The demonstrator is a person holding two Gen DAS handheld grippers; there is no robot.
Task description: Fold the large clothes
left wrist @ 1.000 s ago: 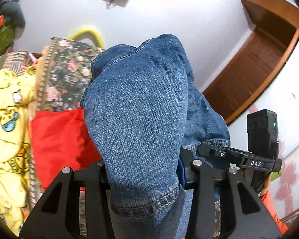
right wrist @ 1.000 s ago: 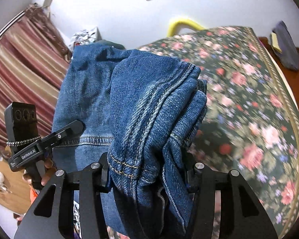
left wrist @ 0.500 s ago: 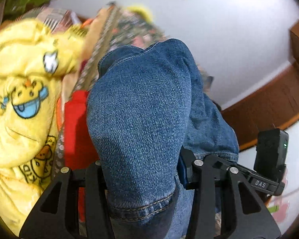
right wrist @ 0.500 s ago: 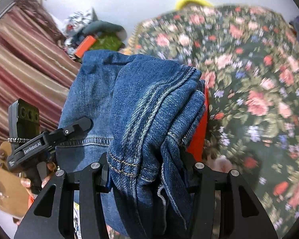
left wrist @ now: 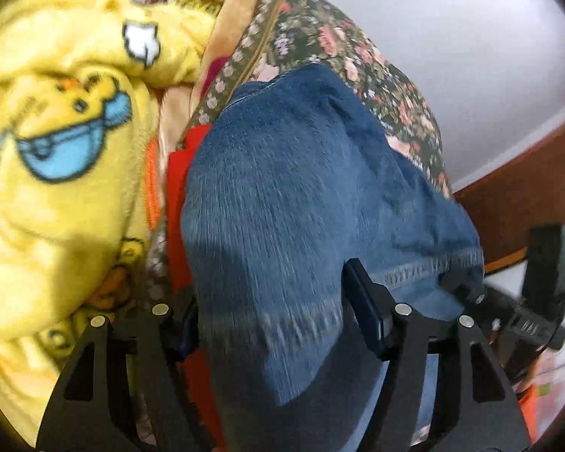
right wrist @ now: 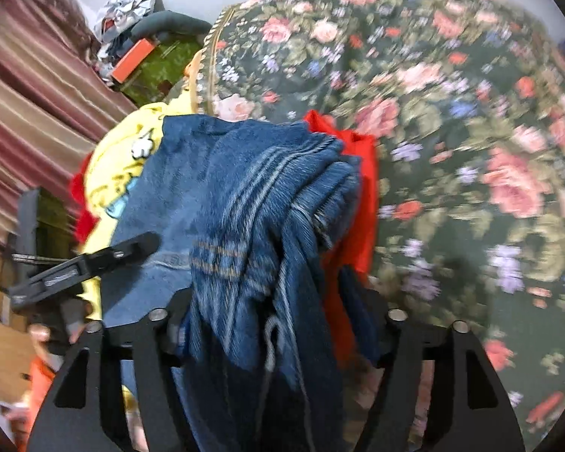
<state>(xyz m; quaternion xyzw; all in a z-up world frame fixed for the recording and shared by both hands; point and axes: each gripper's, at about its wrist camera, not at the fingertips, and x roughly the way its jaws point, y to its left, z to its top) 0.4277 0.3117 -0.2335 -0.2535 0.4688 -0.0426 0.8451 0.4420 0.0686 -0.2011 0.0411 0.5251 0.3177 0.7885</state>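
A folded pair of blue jeans (left wrist: 282, 196) fills the middle of both views, and it also shows in the right wrist view (right wrist: 245, 211). My left gripper (left wrist: 278, 324) is shut on the jeans, with denim bulging between its black fingers. My right gripper (right wrist: 278, 320) is shut on the jeans at a seamed, bunched part. The jeans hang low over a red garment (left wrist: 179, 203) that lies on the floral bedspread (right wrist: 452, 132). My fingertips are hidden by the cloth. The left gripper's side also shows in the right wrist view (right wrist: 83, 263).
A yellow cartoon-print fleece (left wrist: 60, 150) lies heaped left of the red garment. A striped curtain (right wrist: 22, 86) and a clutter pile (right wrist: 139, 34) stand at the left. A white wall (left wrist: 471, 37) and brown wooden trim (left wrist: 527, 184) are at the right.
Both grippers have tipped forward and down with the jeans toward the bed. The bedspread, red garment and yellow fleece now fill more of both views, with motion blur.
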